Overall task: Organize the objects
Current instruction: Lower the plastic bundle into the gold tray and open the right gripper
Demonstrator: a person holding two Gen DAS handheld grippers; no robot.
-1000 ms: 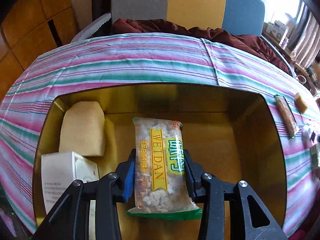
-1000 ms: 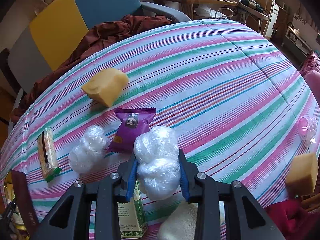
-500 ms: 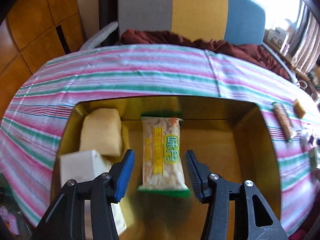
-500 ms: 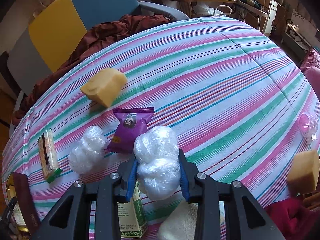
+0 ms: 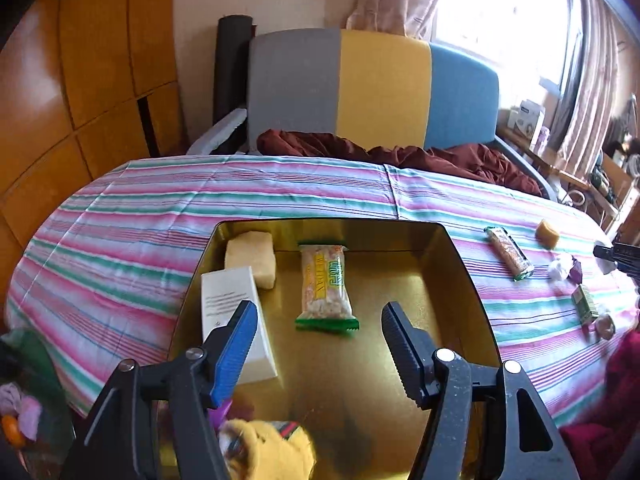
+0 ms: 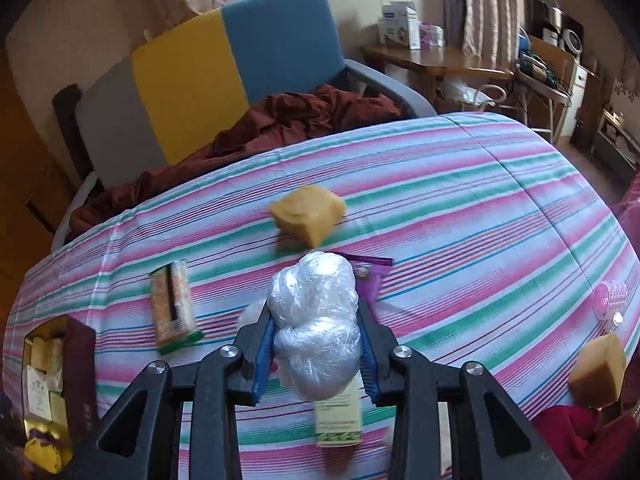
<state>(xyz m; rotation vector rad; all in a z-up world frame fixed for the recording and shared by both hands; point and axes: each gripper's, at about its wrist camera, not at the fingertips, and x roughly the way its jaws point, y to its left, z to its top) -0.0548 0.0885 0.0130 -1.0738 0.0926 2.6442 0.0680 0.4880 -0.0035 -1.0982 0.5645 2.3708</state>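
The left gripper [image 5: 316, 338] hung over the gold tin [image 5: 456, 264], its empty jaws opening, while a snack pack [image 5: 326, 286], a sponge [image 5: 252, 258] and a white box [image 5: 236, 312] lay inside on the striped cloth [image 5: 132, 236].

We see a gold tin box [image 5: 460, 264], open, on the striped cloth. Inside it a clear snack packet [image 5: 325, 288] with yellow and green print lies flat near the middle; a pale yellow sponge block [image 5: 252, 258] sits in the far left corner, with a white carton [image 5: 234, 312] just in front of it. A crumpled ball of clear plastic wrap [image 6: 316, 328] is held off the cloth. On the cloth lie a tan sponge [image 6: 308, 212] and a second snack bar [image 6: 174, 304].
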